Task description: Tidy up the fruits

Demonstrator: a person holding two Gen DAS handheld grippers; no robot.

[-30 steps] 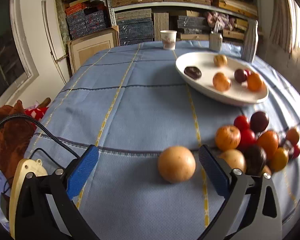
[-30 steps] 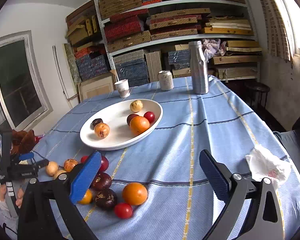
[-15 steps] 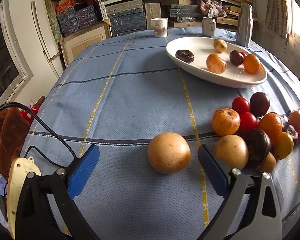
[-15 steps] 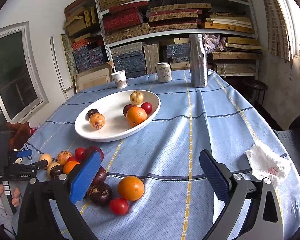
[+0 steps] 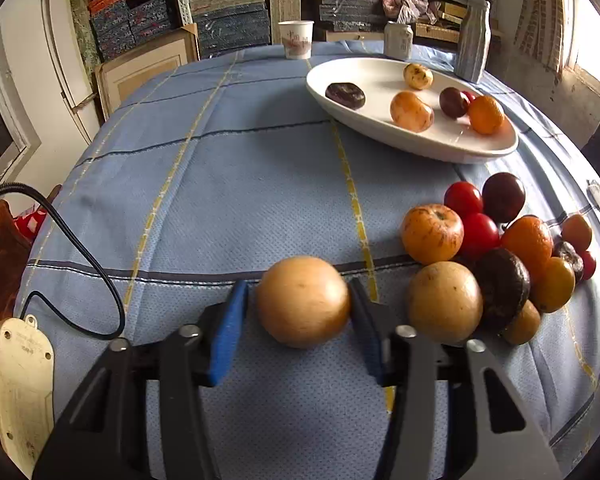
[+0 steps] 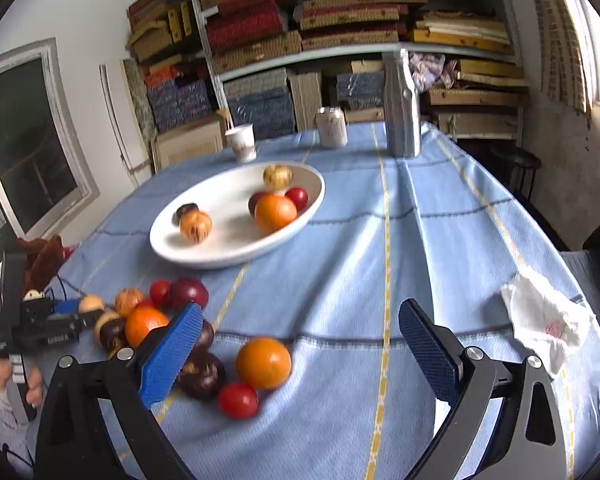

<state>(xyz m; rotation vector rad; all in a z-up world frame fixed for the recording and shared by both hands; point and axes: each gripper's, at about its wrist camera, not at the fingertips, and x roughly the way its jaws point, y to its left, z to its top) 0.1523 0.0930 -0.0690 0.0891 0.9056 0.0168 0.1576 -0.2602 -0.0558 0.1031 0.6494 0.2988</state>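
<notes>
The left wrist view alone shows the left tongs [image 5: 302, 316] up close: their blue pads flank a tan round fruit [image 5: 303, 301] lying on the blue-clothed table [image 5: 228, 184], and the jaws are closing on it. The right pad looks to be against the fruit's skin, while a thin sliver of gap shows at the left pad, so no firm clench is visible. At about 3 o'clock from that fruit a heap of loose fruit [image 5: 496, 248] lies on the cloth, and at about 1 o'clock, farther off, a white oval dish [image 5: 452, 148] holds a few pieces.

The right wrist view alone shows a crumpled white tissue [image 6: 548, 324] at 3 o'clock of its frame and a metal bottle [image 6: 401, 104], a can [image 6: 331, 126] and a paper cup [image 6: 241, 142] along the far edge. It also catches the left tool from outside at 9 o'clock, gripped by a hand [image 6: 10, 384]. The right tongs [image 6: 300, 332] are spread wide and released, nothing between the pads, hanging over the cloth with an orange [image 6: 263, 363] and a small red fruit [image 6: 238, 400] just beyond the left pad.
</notes>
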